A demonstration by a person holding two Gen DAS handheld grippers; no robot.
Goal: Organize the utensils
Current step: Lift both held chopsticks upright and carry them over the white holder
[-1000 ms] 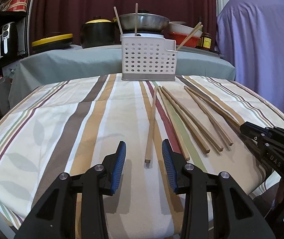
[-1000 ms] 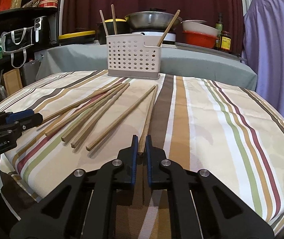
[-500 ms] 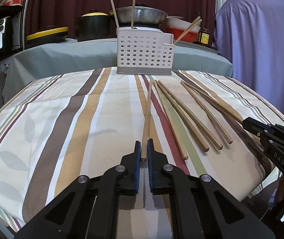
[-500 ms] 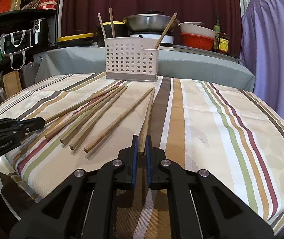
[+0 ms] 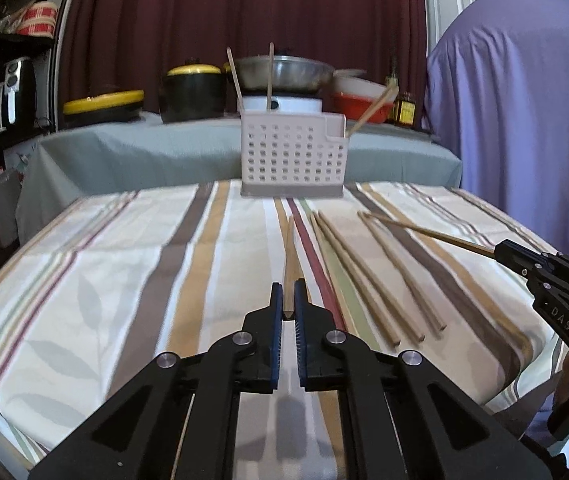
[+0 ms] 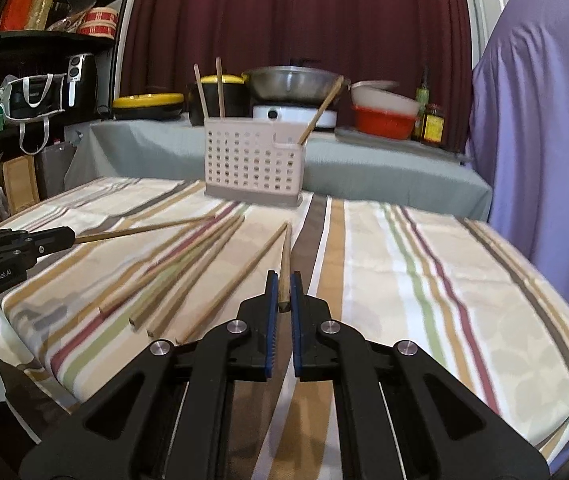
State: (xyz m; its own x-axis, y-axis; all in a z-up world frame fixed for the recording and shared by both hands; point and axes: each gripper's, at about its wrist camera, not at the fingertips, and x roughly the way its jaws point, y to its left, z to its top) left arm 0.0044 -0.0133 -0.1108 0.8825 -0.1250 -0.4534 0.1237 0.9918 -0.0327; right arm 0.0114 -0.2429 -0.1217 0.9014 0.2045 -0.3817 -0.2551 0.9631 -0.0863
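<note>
My left gripper (image 5: 288, 295) is shut on the near end of one wooden chopstick (image 5: 289, 252), lifted a little off the striped cloth. My right gripper (image 6: 284, 289) is shut on another chopstick (image 6: 285, 258), also raised. Each gripper shows in the other's view, the right gripper (image 5: 502, 249) holding its stick (image 5: 424, 231) and the left gripper (image 6: 69, 236) holding its stick (image 6: 144, 230). Several more chopsticks (image 5: 368, 276) lie on the cloth between them. A white perforated utensil holder (image 5: 293, 156) stands at the far edge with three chopsticks in it.
The round table (image 5: 104, 280) has a striped cloth. Behind it a grey-covered counter (image 5: 132, 152) carries pots, a wok and bowls. A purple-draped shape (image 5: 524, 100) stands at the right. Shelves with bags are at the left (image 6: 36, 80).
My left gripper closed on a chopstick's end and lifted it. My right gripper, shut on its chopstick throughout, has raised it off the cloth. Both views moved up and forward.
</note>
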